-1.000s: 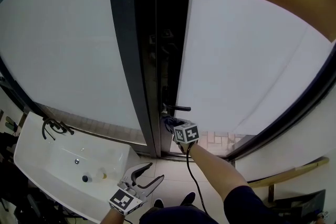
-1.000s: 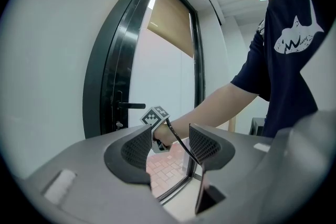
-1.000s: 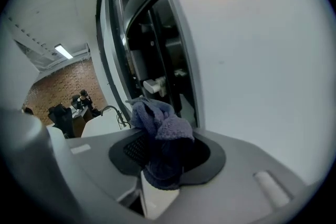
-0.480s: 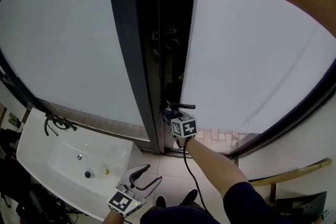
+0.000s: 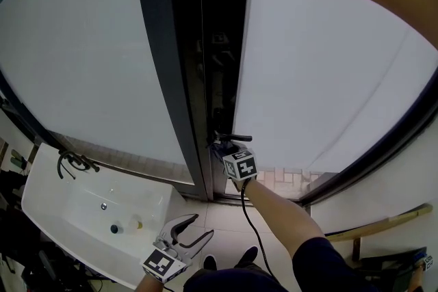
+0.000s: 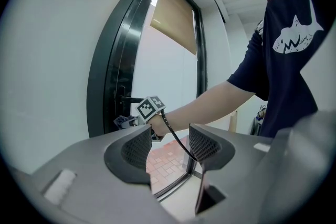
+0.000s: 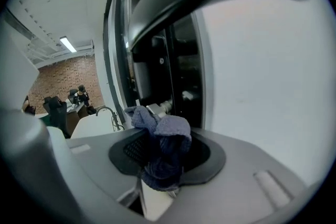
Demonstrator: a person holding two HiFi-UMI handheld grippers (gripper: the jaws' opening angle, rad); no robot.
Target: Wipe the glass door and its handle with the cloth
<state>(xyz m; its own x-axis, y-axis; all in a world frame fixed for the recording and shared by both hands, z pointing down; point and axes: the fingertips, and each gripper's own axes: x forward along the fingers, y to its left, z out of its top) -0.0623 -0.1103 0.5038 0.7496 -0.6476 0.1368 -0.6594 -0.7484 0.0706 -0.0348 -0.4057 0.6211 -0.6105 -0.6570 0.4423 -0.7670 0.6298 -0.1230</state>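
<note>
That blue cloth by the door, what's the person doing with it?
A person is cleaning the glass door. The right gripper is shut on the blue cloth and holds it up at the dark handle, at the door's edge. The left gripper is open and empty, hanging low beside the white sink. Whether the cloth touches the handle is hard to tell.

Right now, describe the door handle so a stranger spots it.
Find the dark door frame between the pale glass panes. Low on it, just above the right gripper's blue cloth, a short black handle juts sideways, unlike the upright bars around it.
</note>
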